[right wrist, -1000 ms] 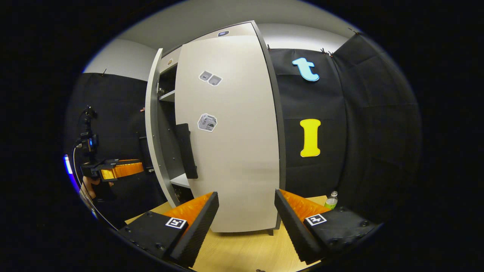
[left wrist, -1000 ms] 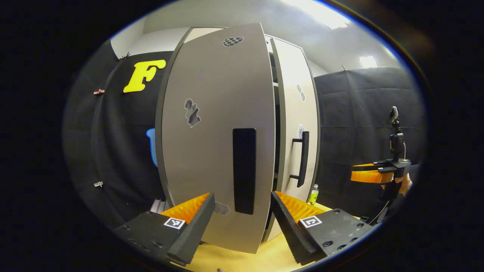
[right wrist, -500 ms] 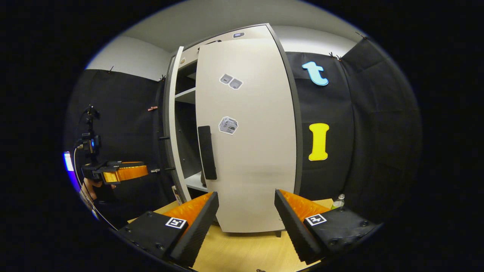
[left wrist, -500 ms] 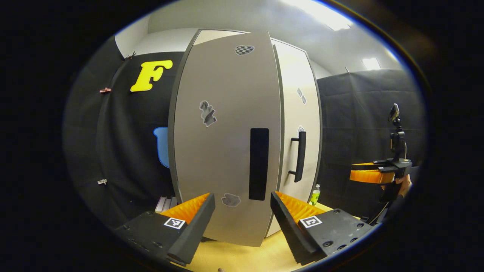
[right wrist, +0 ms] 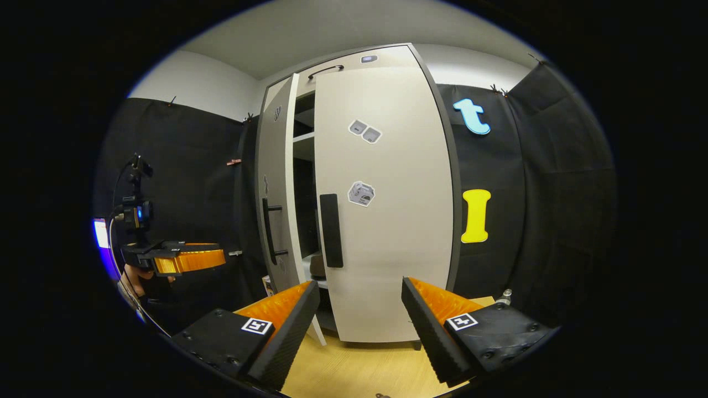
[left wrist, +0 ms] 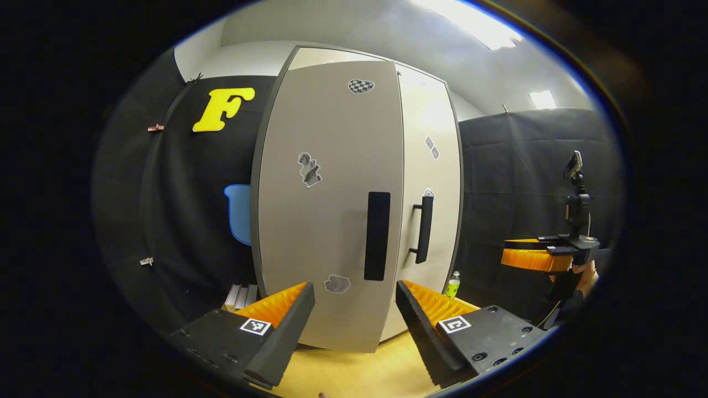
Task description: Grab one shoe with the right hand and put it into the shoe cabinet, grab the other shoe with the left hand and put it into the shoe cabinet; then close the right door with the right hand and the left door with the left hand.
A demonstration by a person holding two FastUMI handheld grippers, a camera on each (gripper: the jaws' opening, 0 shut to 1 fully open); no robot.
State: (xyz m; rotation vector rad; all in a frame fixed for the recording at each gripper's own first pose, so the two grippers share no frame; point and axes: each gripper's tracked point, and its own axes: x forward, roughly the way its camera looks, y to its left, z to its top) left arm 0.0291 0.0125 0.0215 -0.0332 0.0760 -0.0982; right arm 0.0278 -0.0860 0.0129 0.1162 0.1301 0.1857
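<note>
The tall pale shoe cabinet stands on the wooden floor. Its left door, with a dark handle, looks almost closed. The right door, with its handle, stands slightly ajar. A narrow gap between the doors shows shelves and something dark, perhaps a shoe, low inside. My left gripper is open and empty in front of the left door, not touching it. My right gripper is open and empty before the right door. Each gripper appears off to the side in the other's view.
A small green bottle stands on the wooden floor by the cabinet's right side. Black cloth walls close in on both sides. Some flat pale items lean at the cabinet's lower left.
Both doors have swung toward closed, and the gap between them has narrowed to a slit. Both grippers stay open and stand farther from the cabinet.
</note>
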